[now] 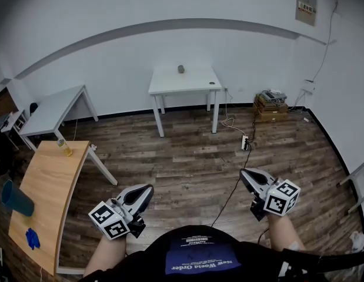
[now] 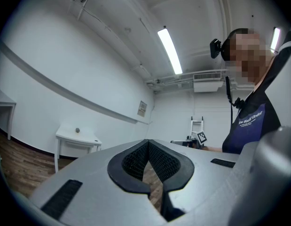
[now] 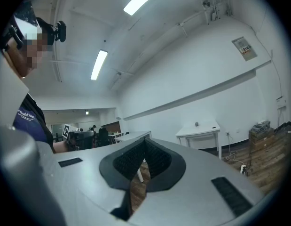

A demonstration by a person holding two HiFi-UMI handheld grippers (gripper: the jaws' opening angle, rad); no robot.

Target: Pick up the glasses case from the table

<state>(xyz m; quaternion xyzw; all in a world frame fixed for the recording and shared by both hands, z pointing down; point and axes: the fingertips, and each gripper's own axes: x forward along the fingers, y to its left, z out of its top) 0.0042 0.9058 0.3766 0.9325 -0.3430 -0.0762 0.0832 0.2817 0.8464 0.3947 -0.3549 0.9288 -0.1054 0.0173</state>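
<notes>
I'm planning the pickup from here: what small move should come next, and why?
Probably walk toward the white table: the likely glasses case lies on it, far across the floor from the left gripper and right gripper, both shut and empty.

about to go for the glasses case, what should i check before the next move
1. Glasses case located: ok, a small dark thing on the white table by the far wall.
2. Case within reach: not ok, open floor lies between.
3. Left gripper empty: ok, jaws together on nothing.
4. Right gripper empty: ok, jaws together on nothing.
5. Jaws open for a grasp: not ok.
6. Path clear: not ok, a black cable runs across the floor at right.
</notes>
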